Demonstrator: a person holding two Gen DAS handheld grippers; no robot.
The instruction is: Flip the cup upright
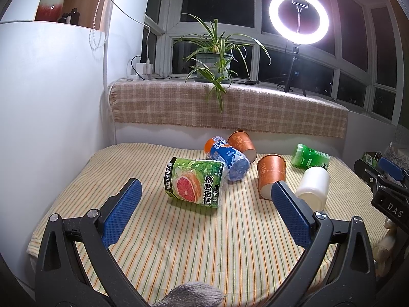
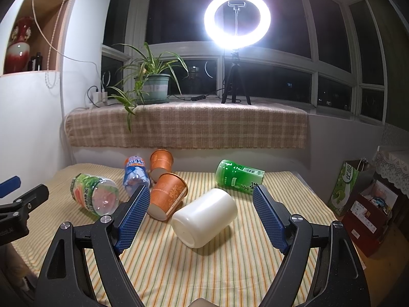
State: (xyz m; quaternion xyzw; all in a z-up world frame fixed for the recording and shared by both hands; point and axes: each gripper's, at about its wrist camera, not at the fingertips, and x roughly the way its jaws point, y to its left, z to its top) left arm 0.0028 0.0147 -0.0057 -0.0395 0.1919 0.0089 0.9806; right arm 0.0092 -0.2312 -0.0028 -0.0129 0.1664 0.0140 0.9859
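Observation:
A white cup [image 2: 204,217] lies on its side on the striped tablecloth [image 2: 204,268], its base toward me; it also shows in the left wrist view [image 1: 313,186]. Two orange paper cups lie tipped over: one near [image 2: 168,194] [image 1: 271,174], one farther back [image 2: 161,162] [image 1: 241,143]. My right gripper [image 2: 202,199] is open, its fingers on either side of the white cup, not touching it. My left gripper [image 1: 205,194] is open and empty, in front of the grapefruit tea bottle [image 1: 195,181]. The right gripper shows at the left view's right edge [image 1: 386,179].
A blue bottle [image 1: 227,161] [image 2: 135,174] and a green bottle [image 1: 310,157] [image 2: 239,176] lie among the cups. A checked cloth ledge [image 2: 189,128] with a potted plant [image 2: 153,84] and ring light [image 2: 236,15] stands behind. Bags and boxes [image 2: 363,204] sit right of the table.

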